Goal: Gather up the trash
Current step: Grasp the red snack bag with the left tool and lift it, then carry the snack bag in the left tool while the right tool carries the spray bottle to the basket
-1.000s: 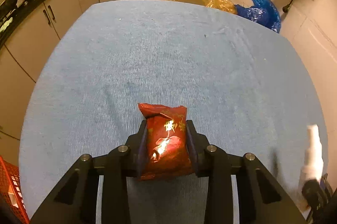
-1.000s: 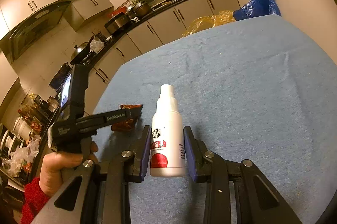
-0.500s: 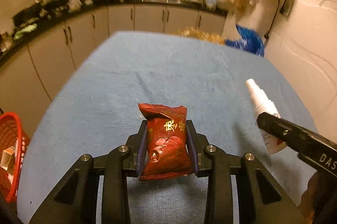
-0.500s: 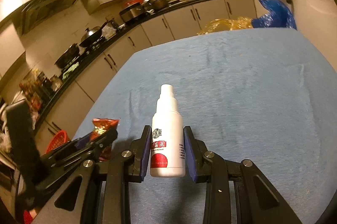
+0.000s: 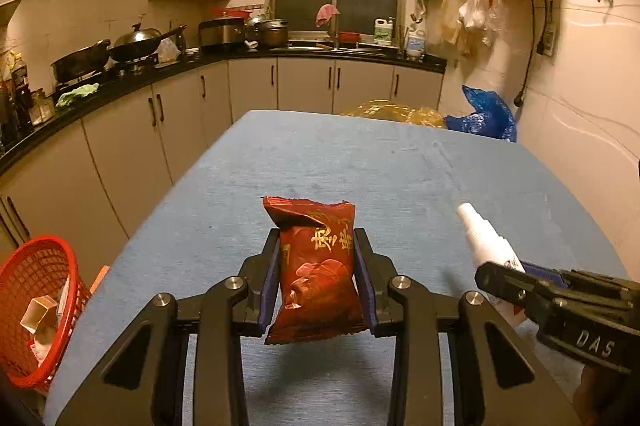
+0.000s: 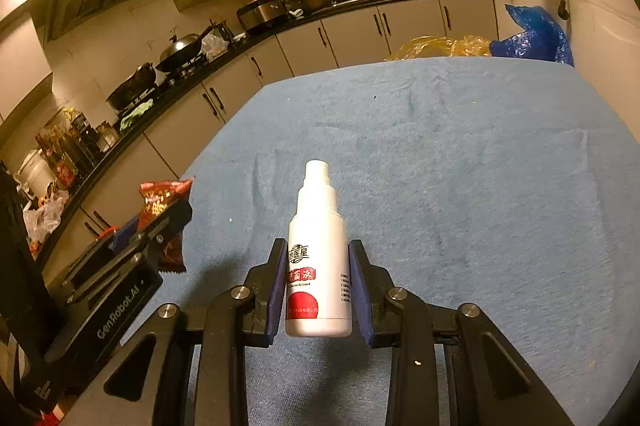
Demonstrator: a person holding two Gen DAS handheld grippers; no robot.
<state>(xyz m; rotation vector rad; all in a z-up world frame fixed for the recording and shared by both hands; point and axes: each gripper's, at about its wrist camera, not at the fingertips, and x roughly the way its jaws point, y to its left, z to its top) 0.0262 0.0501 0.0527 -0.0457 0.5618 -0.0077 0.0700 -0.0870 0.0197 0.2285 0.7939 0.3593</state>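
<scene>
We held a red snack packet (image 5: 316,274) clamped between the pads of the left gripper (image 5: 316,286), lifted clear of the blue tablecloth (image 5: 360,162), its crimped top pointing toward the far end of the table. In the right gripper (image 6: 319,290) we had a white spray bottle (image 6: 318,266) pinched by its lower body, cap toward the far side, also off the cloth; in the left wrist view it showed at the right, partly covered by that gripper's black finger. Off the table's near left edge stood a red mesh basket (image 5: 24,366), cut off by the frame, holding a small open cardboard box (image 5: 40,310) and some pale scraps we could not make out. Beyond the far edge lay a yellow plastic bag (image 5: 396,112) and a blue plastic bag (image 5: 484,114), their lower parts hidden by the table. Pots and pans (image 5: 140,42) crowded the dark counter (image 5: 120,86) at the left.
</scene>
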